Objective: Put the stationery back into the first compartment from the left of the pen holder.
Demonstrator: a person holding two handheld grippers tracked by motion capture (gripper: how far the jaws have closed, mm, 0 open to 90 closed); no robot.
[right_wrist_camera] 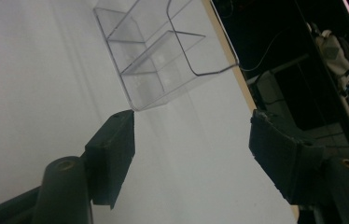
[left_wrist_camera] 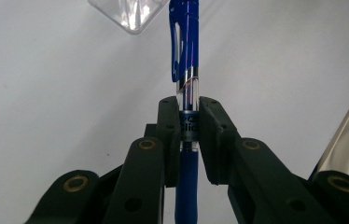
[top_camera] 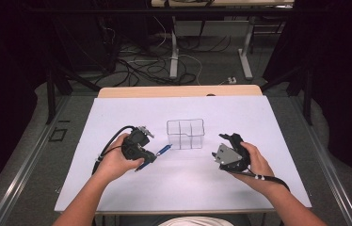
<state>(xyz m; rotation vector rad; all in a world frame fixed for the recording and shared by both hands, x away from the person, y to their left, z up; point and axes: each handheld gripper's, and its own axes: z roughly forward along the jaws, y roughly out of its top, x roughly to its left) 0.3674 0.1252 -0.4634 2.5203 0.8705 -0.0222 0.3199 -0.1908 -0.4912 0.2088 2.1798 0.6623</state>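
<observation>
A blue pen [left_wrist_camera: 185,56] with a clear barrel section is clamped between the jaws of my left gripper [left_wrist_camera: 189,126], its clipped end pointing up and away. From above, the left gripper [top_camera: 149,154] is left of centre with the pen [top_camera: 163,150] sticking out toward a clear plastic organizer [top_camera: 186,133] split into compartments. My right gripper [top_camera: 228,141] is held to the right of the organizer. In the right gripper view its jaws [right_wrist_camera: 191,140] stand apart with nothing between them, and the organizer [right_wrist_camera: 163,60] lies just beyond them.
The white table top [top_camera: 183,188] ends in a wooden strip [top_camera: 179,91] at the far side. Beyond it are desk legs and cables [top_camera: 174,61] on the floor. A corner of the organizer [left_wrist_camera: 128,14] shows at the top of the left gripper view.
</observation>
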